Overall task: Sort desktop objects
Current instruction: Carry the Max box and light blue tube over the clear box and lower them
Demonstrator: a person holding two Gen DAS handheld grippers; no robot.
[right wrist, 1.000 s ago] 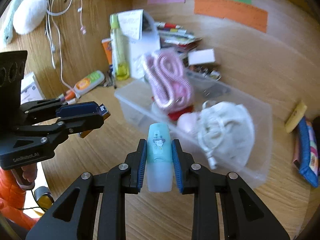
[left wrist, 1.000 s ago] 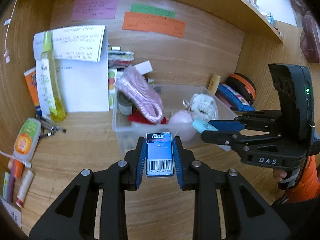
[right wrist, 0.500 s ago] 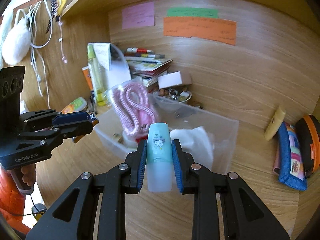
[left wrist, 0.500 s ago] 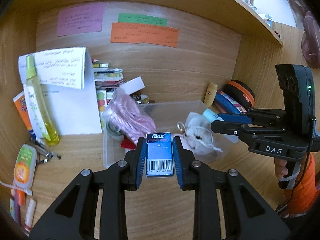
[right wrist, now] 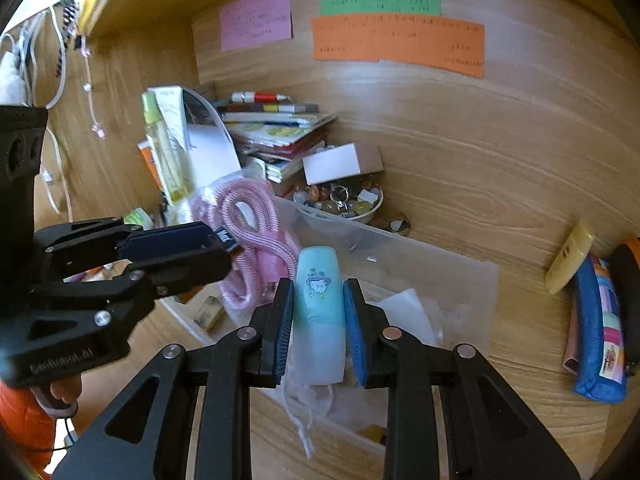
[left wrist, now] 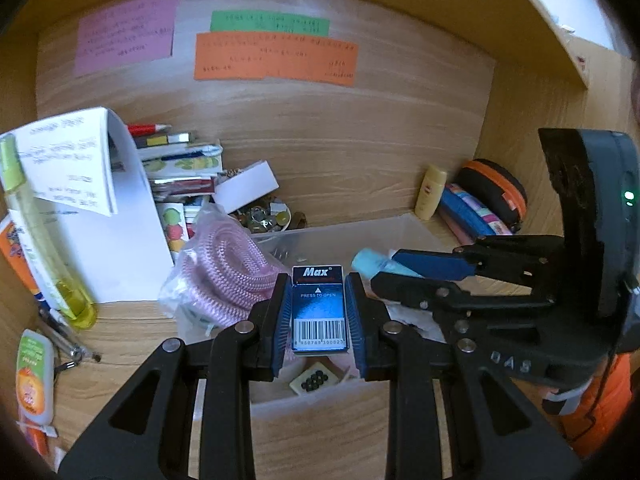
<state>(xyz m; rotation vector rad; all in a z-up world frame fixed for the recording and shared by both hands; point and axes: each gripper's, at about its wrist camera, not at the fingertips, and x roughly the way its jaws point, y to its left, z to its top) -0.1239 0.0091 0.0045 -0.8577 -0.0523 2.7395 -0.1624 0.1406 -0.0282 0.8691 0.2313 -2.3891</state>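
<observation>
My left gripper (left wrist: 318, 312) is shut on a small blue "Max" box (left wrist: 318, 306) with a barcode and holds it above the clear plastic bin (left wrist: 360, 236). My right gripper (right wrist: 319, 312) is shut on a teal and white tube (right wrist: 318, 304), also over the bin (right wrist: 460, 280). The bin holds a bagged pink cord (left wrist: 224, 276) and a white drawstring pouch (right wrist: 404, 312). Each gripper shows in the other's view, the right one (left wrist: 384, 268) close beside the left, the left one (right wrist: 224, 244) at the left.
A yellow-green bottle (left wrist: 40, 240), papers and stacked books (left wrist: 180, 160) stand at back left. A bowl of trinkets (right wrist: 344, 200) and a white box (right wrist: 342, 162) sit behind the bin. A yellow tube (right wrist: 570, 256), blue pencil case (right wrist: 598, 328) and orange-black pouch (left wrist: 492, 192) lie right.
Both grippers have moved forward and now hang over the bin, closer to each other. Each still holds its object.
</observation>
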